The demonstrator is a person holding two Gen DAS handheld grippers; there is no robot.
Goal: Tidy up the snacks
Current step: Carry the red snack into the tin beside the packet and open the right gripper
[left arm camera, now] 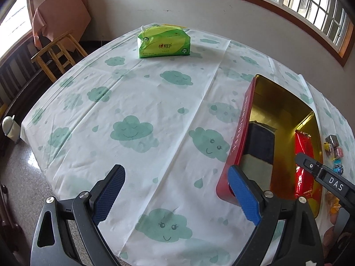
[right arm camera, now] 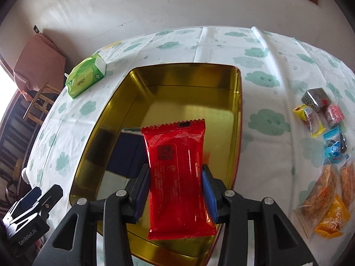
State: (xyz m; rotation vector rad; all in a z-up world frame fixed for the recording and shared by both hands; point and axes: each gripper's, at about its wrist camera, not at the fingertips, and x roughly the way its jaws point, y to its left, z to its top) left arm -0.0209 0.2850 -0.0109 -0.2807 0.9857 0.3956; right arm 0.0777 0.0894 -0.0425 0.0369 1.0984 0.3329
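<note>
My right gripper [right arm camera: 175, 177] is shut on a red snack packet [right arm camera: 177, 166] and holds it over the open gold-lined tin [right arm camera: 184, 75]. The tin has red outer walls [left arm camera: 237, 137]. A dark blue packet [right arm camera: 126, 153] lies inside it at the left. The red packet also shows in the left wrist view [left arm camera: 304, 164], with the right gripper's finger [left arm camera: 321, 173] beside it. My left gripper [left arm camera: 177, 192] is open and empty above the tablecloth, its right pad [left arm camera: 244, 195] next to the tin's near corner. Loose snacks [right arm camera: 321, 115] lie to the right of the tin.
A green tissue pack [left arm camera: 164, 42] sits at the table's far side. Orange snack bags [right arm camera: 326, 199] lie at the right near the edge. A wooden stool [left arm camera: 55, 55] and a draped chair [left arm camera: 60, 13] stand beyond the table. A white bin [left arm camera: 10, 128] is on the floor.
</note>
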